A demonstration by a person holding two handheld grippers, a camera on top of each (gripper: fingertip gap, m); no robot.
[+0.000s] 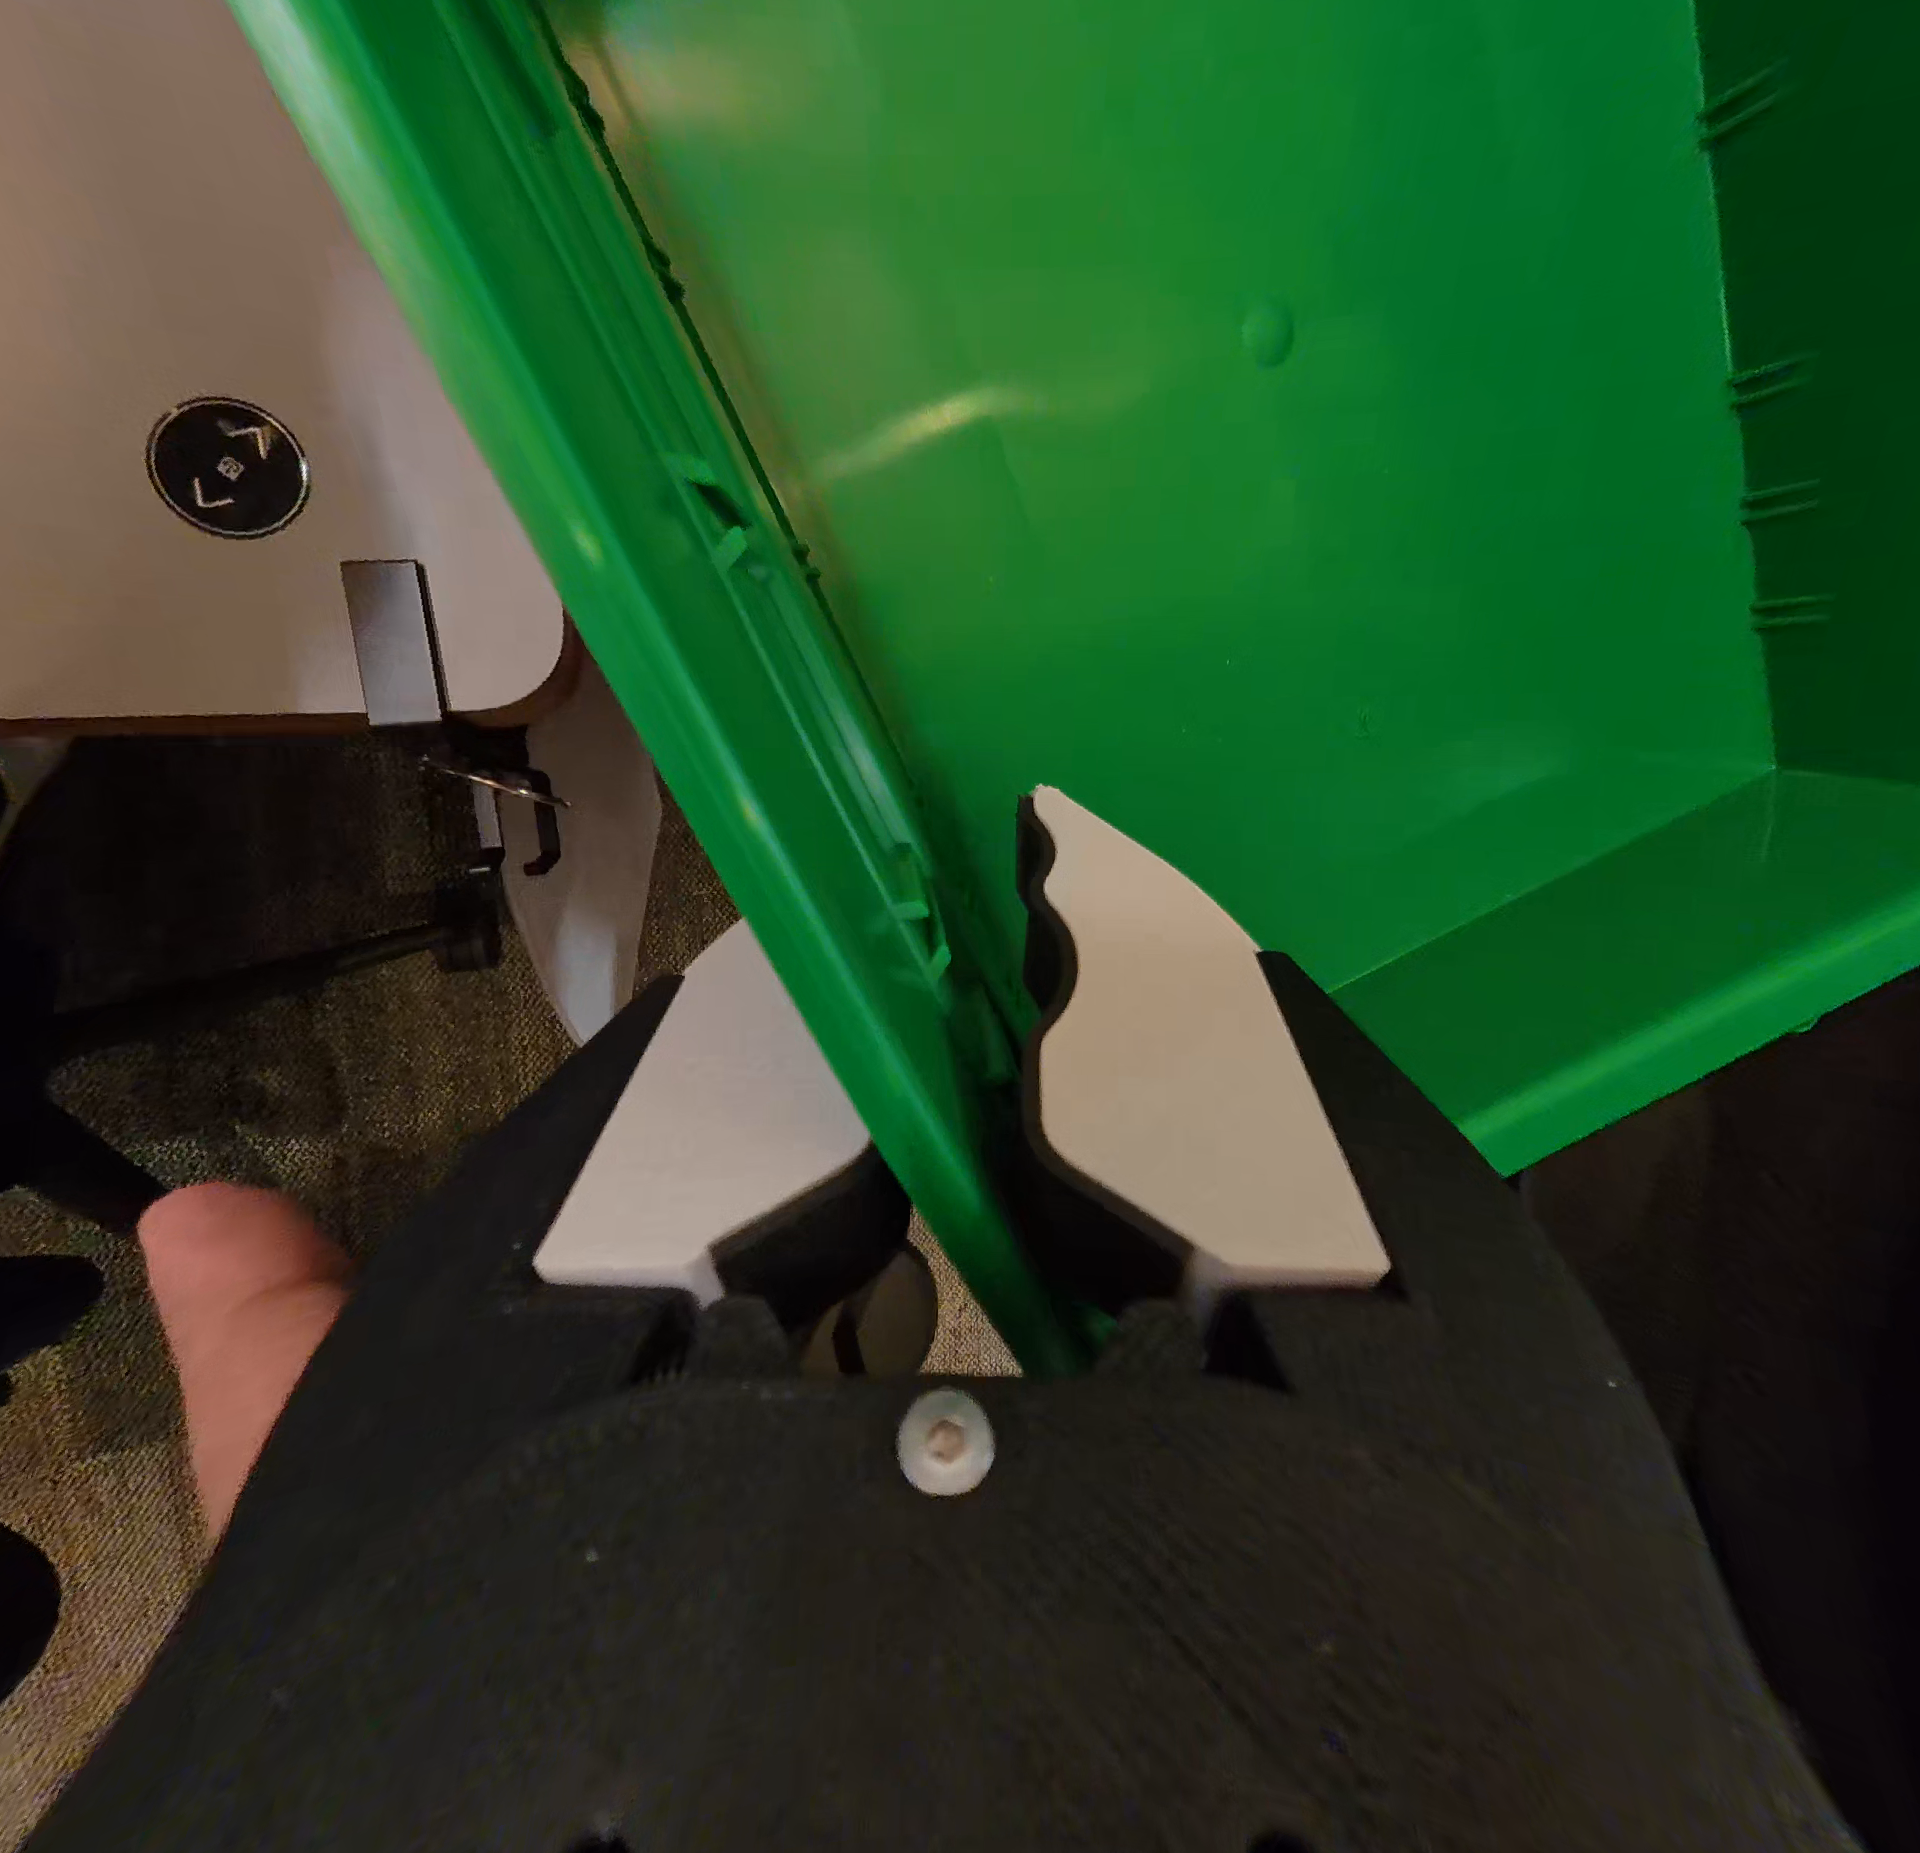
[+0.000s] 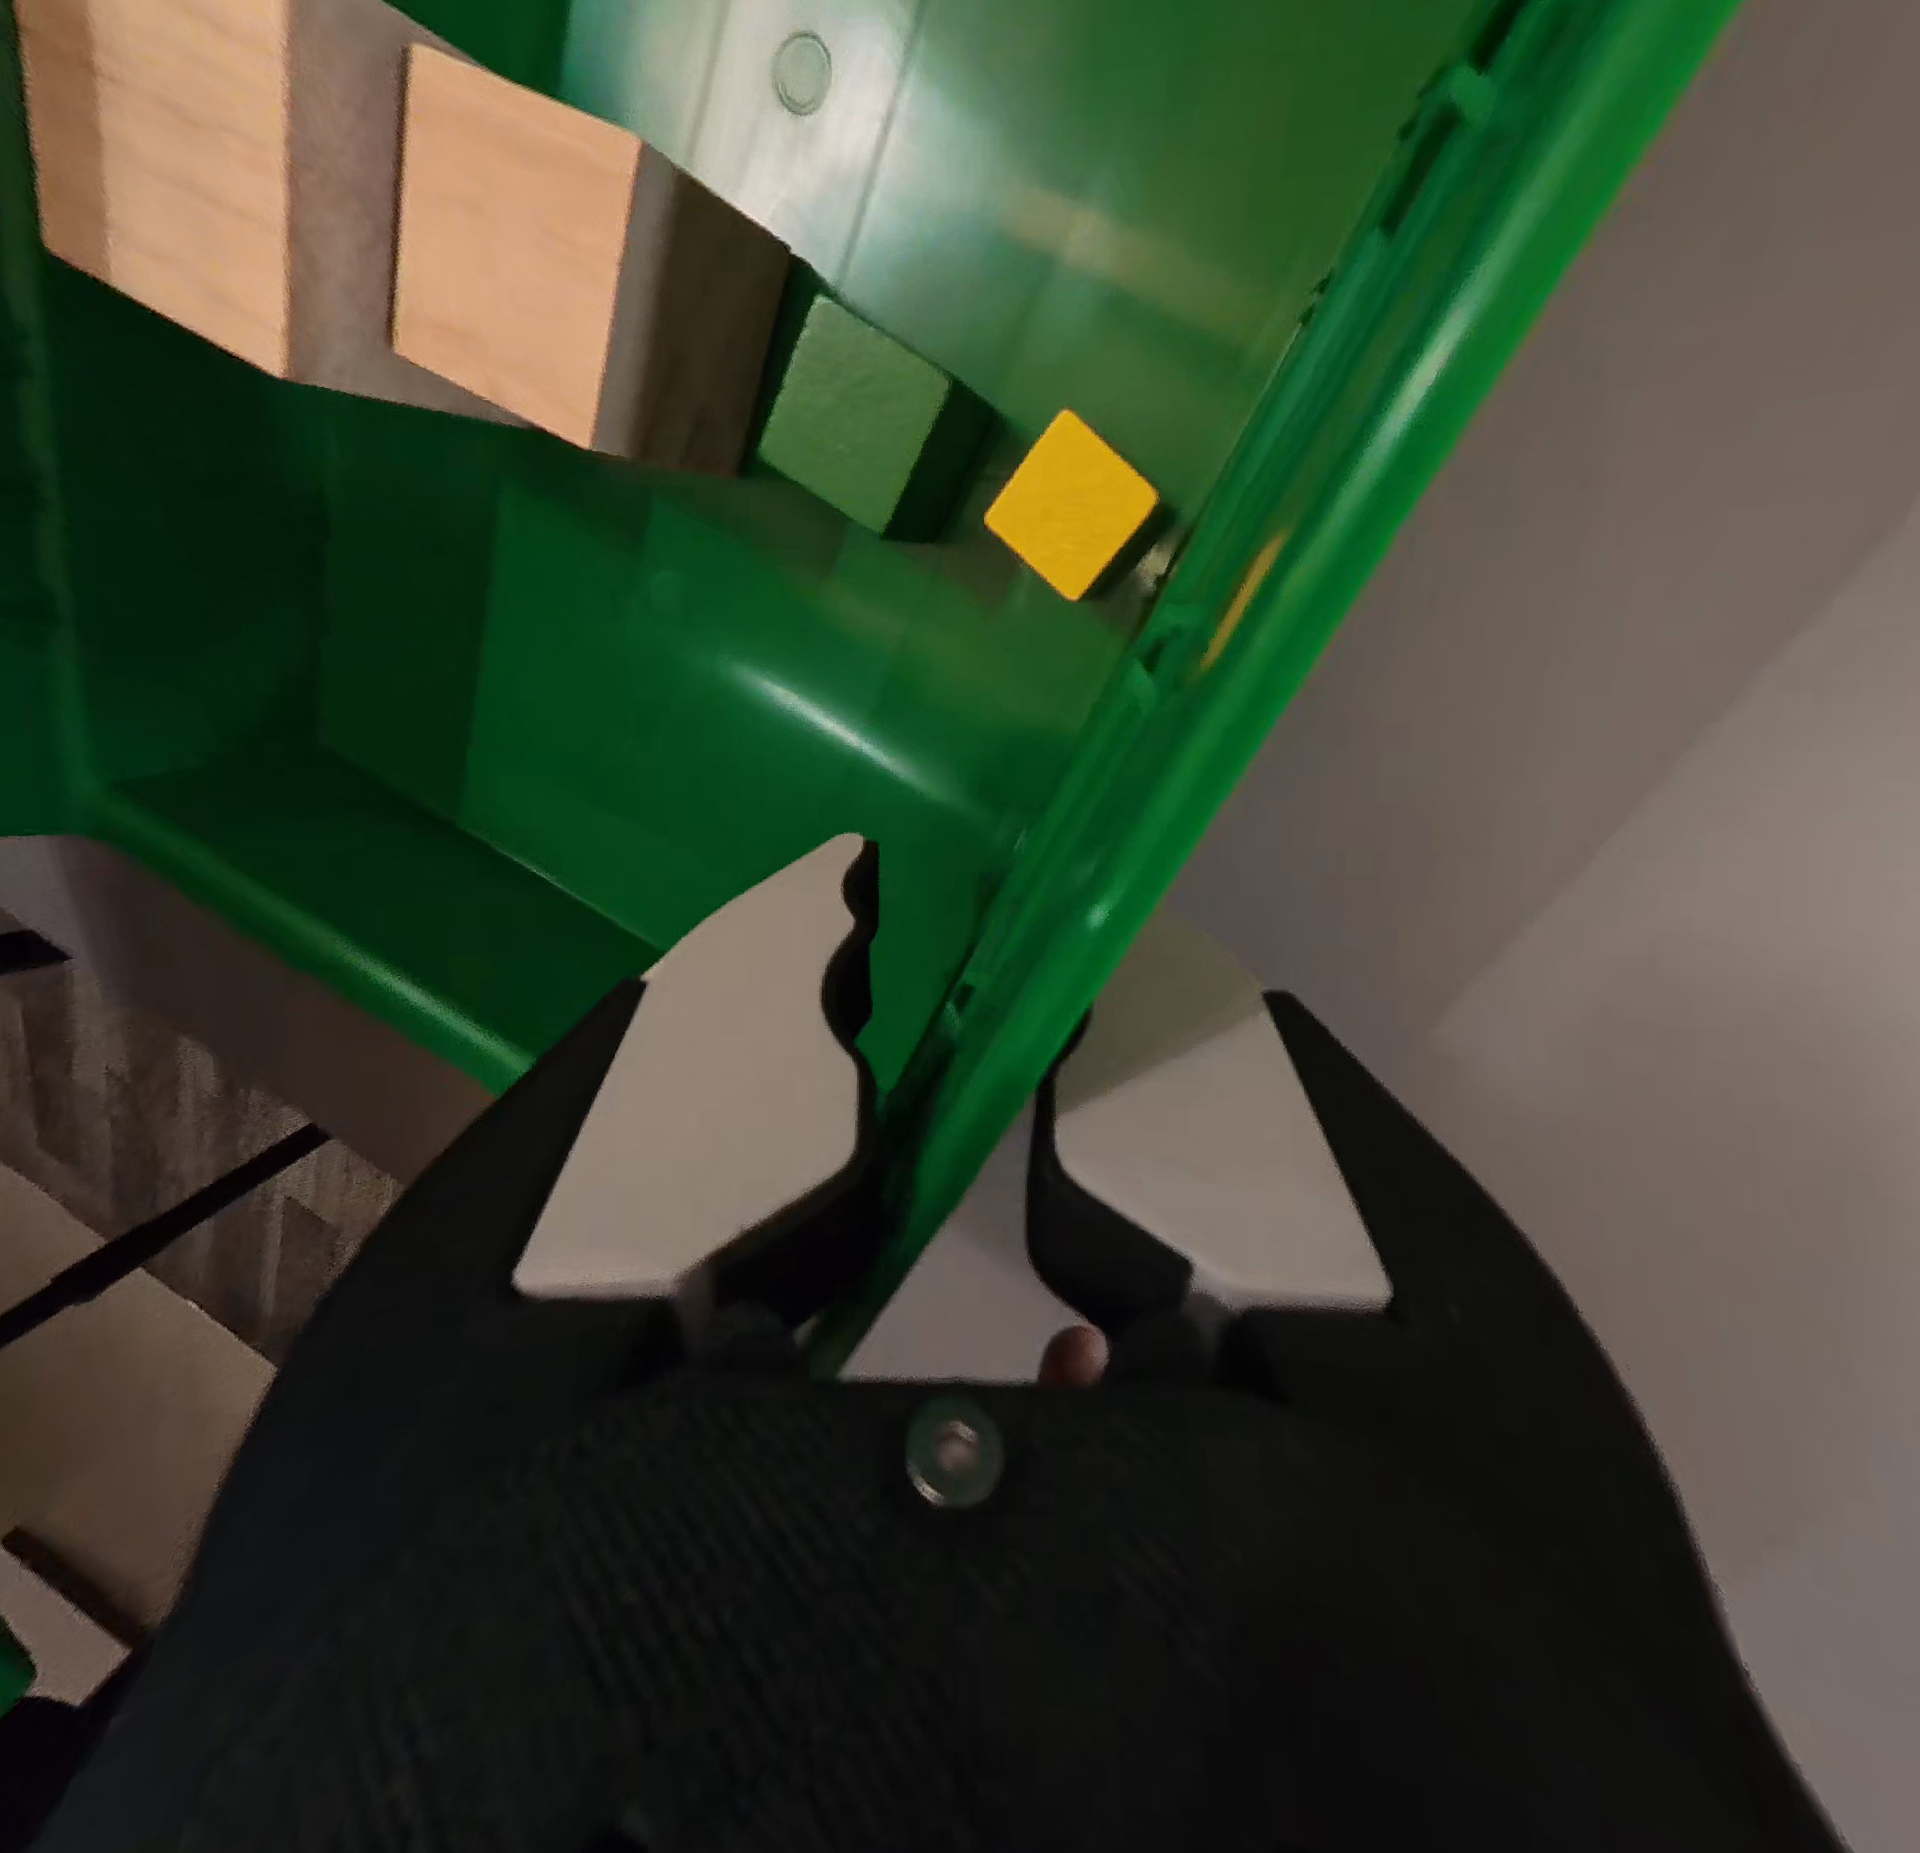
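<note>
A green plastic bin fills both views. My left gripper (image 1: 925, 951) is shut on the bin's left rim (image 1: 520, 349), with one white finger (image 1: 1164, 1055) inside the wall and the other outside. My right gripper (image 2: 997, 930) is shut on the bin's right rim (image 2: 1351, 453) in the same way. The bin looks tilted. Inside it, in the right wrist view, two plain wooden blocks (image 2: 509, 245) (image 2: 156, 141), a green block (image 2: 857, 411) and a yellow block (image 2: 1070, 502) lie in a row along an inner edge. The part of the bin that shows in the left wrist view holds nothing.
A white table (image 1: 156, 245) with a round black disc (image 1: 227, 465) and a clamp (image 1: 395, 650) on its edge lies to the left. Carpet (image 1: 312, 1076) shows below it. A thumb (image 1: 239, 1315) rests by the left gripper. A pale surface (image 2: 1610, 660) lies right of the bin.
</note>
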